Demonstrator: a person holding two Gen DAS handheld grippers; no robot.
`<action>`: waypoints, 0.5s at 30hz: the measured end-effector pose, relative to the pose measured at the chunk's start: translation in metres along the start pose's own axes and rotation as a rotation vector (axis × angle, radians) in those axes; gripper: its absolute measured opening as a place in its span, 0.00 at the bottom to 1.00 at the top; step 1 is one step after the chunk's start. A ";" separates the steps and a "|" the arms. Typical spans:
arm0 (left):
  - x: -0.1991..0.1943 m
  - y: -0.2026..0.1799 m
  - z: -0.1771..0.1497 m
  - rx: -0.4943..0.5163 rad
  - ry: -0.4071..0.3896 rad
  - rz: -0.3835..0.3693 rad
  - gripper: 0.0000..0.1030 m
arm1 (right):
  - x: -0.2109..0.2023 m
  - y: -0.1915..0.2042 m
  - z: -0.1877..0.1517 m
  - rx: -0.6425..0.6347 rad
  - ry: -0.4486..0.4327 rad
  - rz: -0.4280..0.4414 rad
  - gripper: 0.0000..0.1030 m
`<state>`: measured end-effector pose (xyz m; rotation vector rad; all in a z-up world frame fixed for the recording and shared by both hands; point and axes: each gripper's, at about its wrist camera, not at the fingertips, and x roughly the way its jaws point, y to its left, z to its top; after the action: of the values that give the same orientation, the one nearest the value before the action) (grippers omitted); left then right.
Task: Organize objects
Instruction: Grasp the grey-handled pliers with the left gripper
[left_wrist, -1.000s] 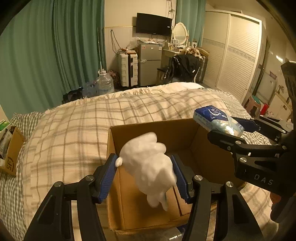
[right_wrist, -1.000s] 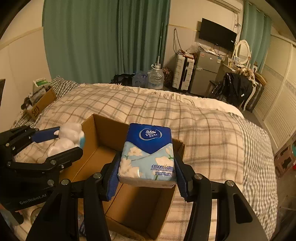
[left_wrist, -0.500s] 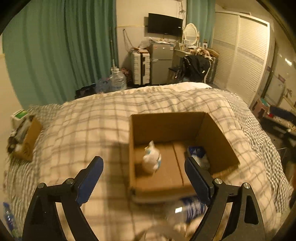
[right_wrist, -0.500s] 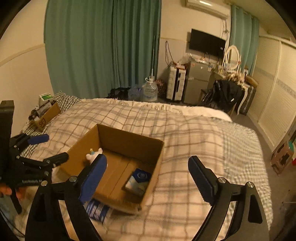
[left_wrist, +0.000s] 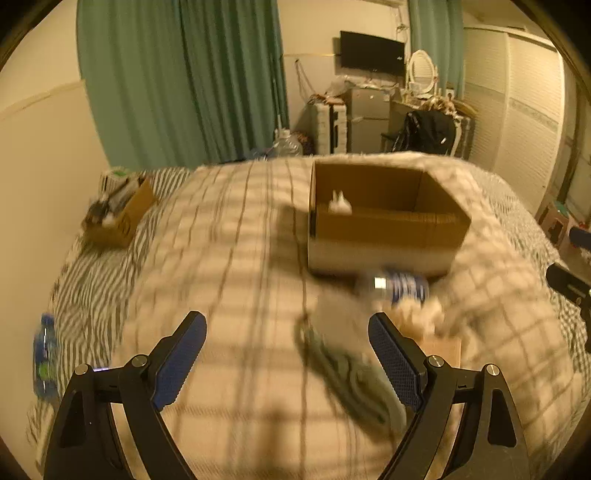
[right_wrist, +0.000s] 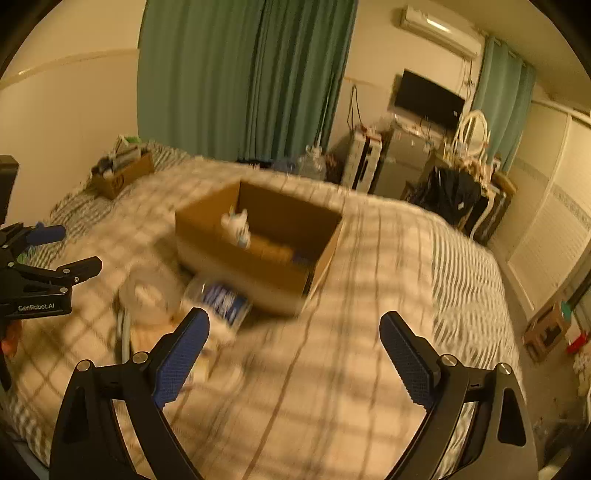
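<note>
An open cardboard box (left_wrist: 384, 236) (right_wrist: 258, 273) stands on the plaid bed. A white plush toy (left_wrist: 340, 204) (right_wrist: 236, 225) sits inside it at the left; a blue tissue pack (right_wrist: 301, 258) shows inside at the right. My left gripper (left_wrist: 286, 350) is open and empty, low over the bed in front of the box; it also shows in the right wrist view (right_wrist: 62, 247). My right gripper (right_wrist: 293, 350) is open and empty, in front of the box. A blue-labelled plastic bottle (left_wrist: 399, 288) (right_wrist: 218, 299) lies against the box front. Both views are blurred.
A green cloth (left_wrist: 351, 376) and a pale lump (right_wrist: 151, 295) lie on the bed near the bottle. A small cardboard box of items (left_wrist: 122, 218) (right_wrist: 122, 173) sits at the bed's left. A bottle (left_wrist: 44, 362) lies at the left edge. Furniture stands beyond the bed.
Both grippers opened and dropped the plush toy and the tissue pack into the box, then pulled back and lower over the bed. The views are now motion-blurred.
</note>
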<state>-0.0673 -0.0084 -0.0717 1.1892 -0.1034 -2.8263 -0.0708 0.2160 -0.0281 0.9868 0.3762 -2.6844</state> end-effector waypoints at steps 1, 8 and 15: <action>0.000 -0.003 -0.011 -0.010 0.012 -0.001 0.89 | 0.002 0.004 -0.010 0.006 0.011 -0.005 0.91; 0.008 -0.036 -0.058 0.040 0.115 -0.058 0.89 | 0.022 0.013 -0.061 0.023 0.113 -0.004 0.91; 0.031 -0.063 -0.061 0.107 0.171 -0.089 0.89 | 0.032 0.012 -0.066 0.033 0.125 -0.022 0.91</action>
<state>-0.0480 0.0492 -0.1421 1.4882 -0.1981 -2.8100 -0.0517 0.2219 -0.0998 1.1700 0.3709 -2.6644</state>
